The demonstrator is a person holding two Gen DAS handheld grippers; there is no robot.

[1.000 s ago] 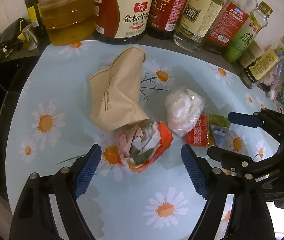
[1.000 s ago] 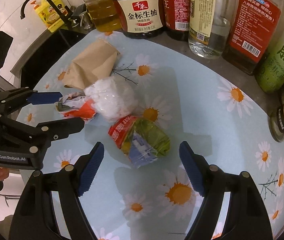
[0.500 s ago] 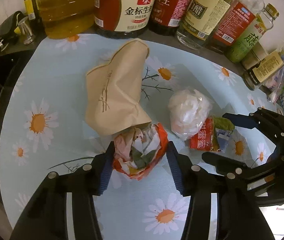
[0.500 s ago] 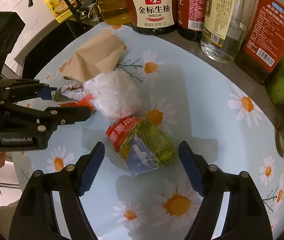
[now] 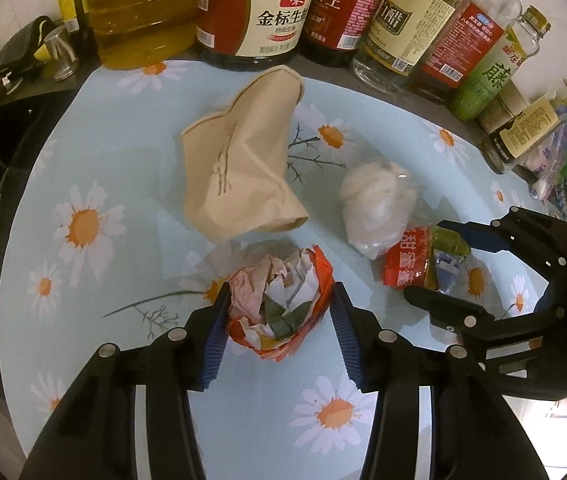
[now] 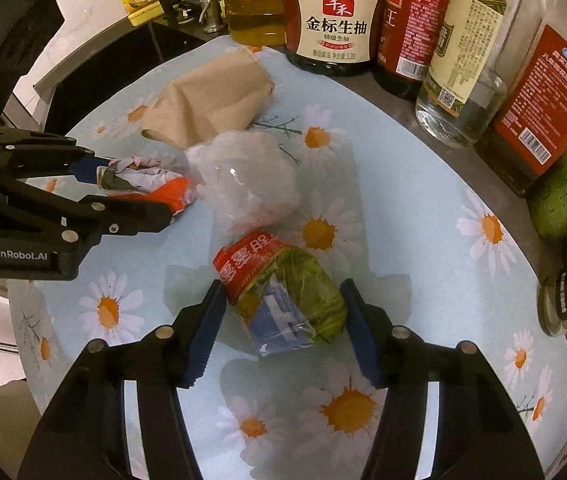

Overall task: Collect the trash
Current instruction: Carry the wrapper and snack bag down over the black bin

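left gripper (image 5: 279, 316): jaws narrowed, pads pressing both sides of the crumpled orange wrapper (image 5: 279, 300) on the daisy tablecloth (image 5: 83, 160) | right gripper (image 6: 281, 322): jaws just closing, pads against the red-green snack packet (image 6: 283, 300), beside the white plastic wad (image 6: 251, 180) | brown paper bag (image 5: 243, 160): lying untouched behind.

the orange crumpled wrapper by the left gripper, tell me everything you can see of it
The orange crumpled wrapper is a scrunched wad of thin printed packaging, orange-red outside with white, pink and green creases showing in its open top. It sits on the daisy-print mat, just in front of the tan paper bag and left of the white plastic bag. The left gripper has just been closing its jaws, and the blue pads now press both its sides. It has not been lifted.
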